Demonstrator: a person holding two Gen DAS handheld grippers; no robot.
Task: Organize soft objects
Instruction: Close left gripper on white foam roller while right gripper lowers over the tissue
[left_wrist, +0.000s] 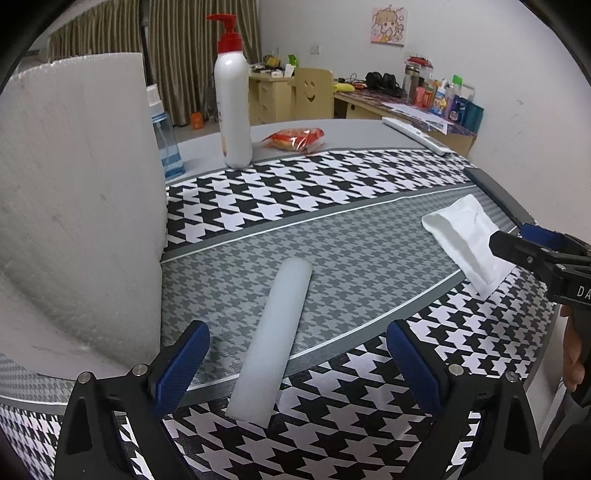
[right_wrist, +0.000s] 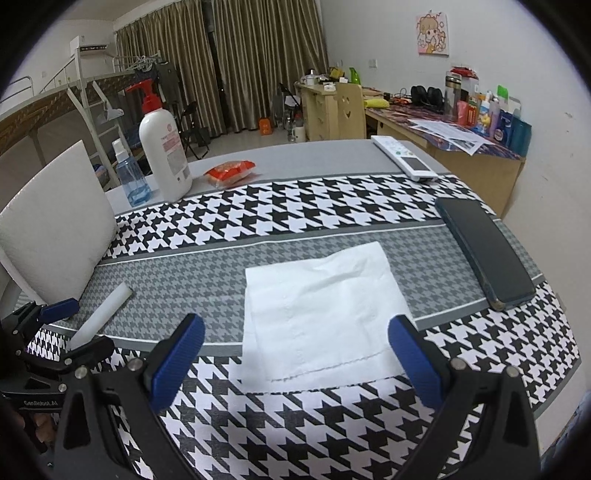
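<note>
A white foam cylinder lies on the houndstooth tablecloth, its near end between the fingers of my open left gripper, which holds nothing. A large white foam sheet stands curved at the left. A folded white tissue lies flat in front of my open, empty right gripper. In the right wrist view the cylinder and foam sheet sit at the left, with the left gripper beside them. The right gripper shows at the tissue in the left wrist view.
A white pump bottle, a blue spray bottle and a red snack packet stand at the table's far side. A white remote and a dark phone lie at the right. Desks and a chair stand behind.
</note>
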